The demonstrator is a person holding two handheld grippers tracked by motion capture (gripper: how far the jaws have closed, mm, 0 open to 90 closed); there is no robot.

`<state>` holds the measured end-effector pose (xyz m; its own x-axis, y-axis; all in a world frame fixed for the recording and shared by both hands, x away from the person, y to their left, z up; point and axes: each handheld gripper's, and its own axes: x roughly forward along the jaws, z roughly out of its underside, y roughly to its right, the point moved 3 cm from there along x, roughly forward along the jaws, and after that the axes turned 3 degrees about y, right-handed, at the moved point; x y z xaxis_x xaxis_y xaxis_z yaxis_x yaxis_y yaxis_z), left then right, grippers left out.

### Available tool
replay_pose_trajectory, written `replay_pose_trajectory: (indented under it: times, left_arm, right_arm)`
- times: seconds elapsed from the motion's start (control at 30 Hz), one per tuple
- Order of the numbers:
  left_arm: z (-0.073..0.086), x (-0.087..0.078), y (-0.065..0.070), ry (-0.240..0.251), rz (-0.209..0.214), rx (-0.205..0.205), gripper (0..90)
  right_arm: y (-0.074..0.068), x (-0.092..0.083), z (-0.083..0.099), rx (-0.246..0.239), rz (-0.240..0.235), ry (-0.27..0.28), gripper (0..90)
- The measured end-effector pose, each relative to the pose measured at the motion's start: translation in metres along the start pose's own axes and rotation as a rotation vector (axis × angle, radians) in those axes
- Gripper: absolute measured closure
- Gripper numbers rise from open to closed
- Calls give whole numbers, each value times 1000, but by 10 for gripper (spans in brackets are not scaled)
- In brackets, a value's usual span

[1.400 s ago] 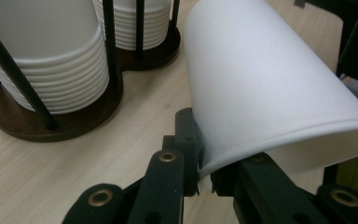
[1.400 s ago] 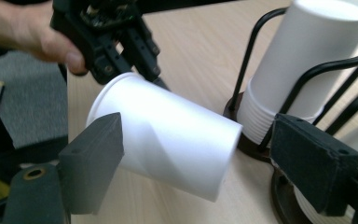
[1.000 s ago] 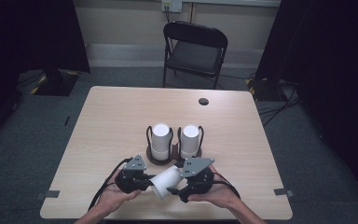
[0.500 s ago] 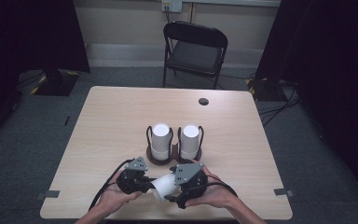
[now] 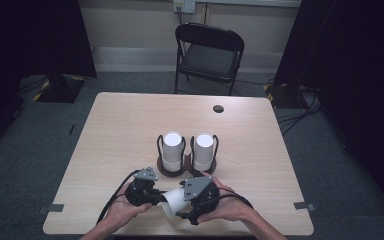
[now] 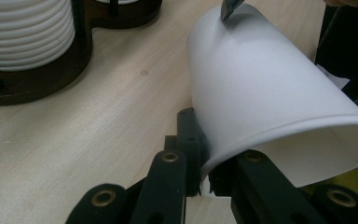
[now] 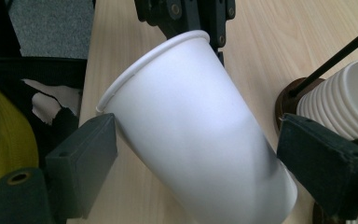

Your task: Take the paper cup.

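A white paper cup [image 5: 174, 201] lay tipped on its side near the 6 o'clock edge of the wooden table [image 5: 120, 125], between the 2 grippers. The left gripper [image 5: 152, 195] was closed tight on the cup's rim; in the left gripper view its black jaws pinched the rim [image 6: 223, 163] from both sides. The right gripper [image 5: 187, 202] was wide open around the cup. In the right gripper view 1 jaw touched the cup near its rim, and the other stood just beside its bottom end with a small gap. Just past the cup, toward 12 o'clock, stood a dark round holder [image 5: 172, 171] with 2 stacks of white cups [image 5: 171, 150] in it. A black chair [image 5: 207, 55] stood beyond the table at 12 o'clock.
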<state>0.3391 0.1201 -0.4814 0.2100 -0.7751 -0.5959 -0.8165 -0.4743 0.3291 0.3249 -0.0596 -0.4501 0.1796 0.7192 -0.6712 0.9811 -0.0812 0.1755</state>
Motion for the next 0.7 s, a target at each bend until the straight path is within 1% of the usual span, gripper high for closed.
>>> replay_pose_trajectory:
  times: [0.03, 0.13, 0.23, 0.33, 0.4, 0.5, 0.6, 0.67, 0.7]
  left_arm:
    - [0, 0, 0, -1, -1, 2, 857]
    - [0, -2, -2, 14, 19, -22, 858]
    - [0, -2, -2, 21, 18, -31, 859]
    - [0, -2, -4, 33, 34, -61, 860]
    - [0, -3, -3, 46, 46, -76, 861]
    - [-1, -4, -2, 63, 65, -97, 864]
    - [-1, -3, 0, 69, 80, -103, 866]
    - [-2, -3, 1, 71, 77, -99, 868]
    - [-2, -3, 0, 81, 81, -112, 867]
  right_arm:
    - [0, 0, 1, 2, -1, -1, 116]
    - [-1, 1, 2, -5, 3, -6, 108]
    - [-1, 4, 3, -8, 3, -14, 110]
    - [-4, 6, 2, -20, 7, -8, 112]
    - [-5, 7, 0, -30, 9, -2, 110]
    - [-7, 10, -1, -33, 6, 2, 112]
    - [-8, 14, 0, -35, 5, -12, 125]
    - [-9, 16, -1, -28, 4, -11, 131]
    - [-9, 16, -2, -32, 8, -9, 132]
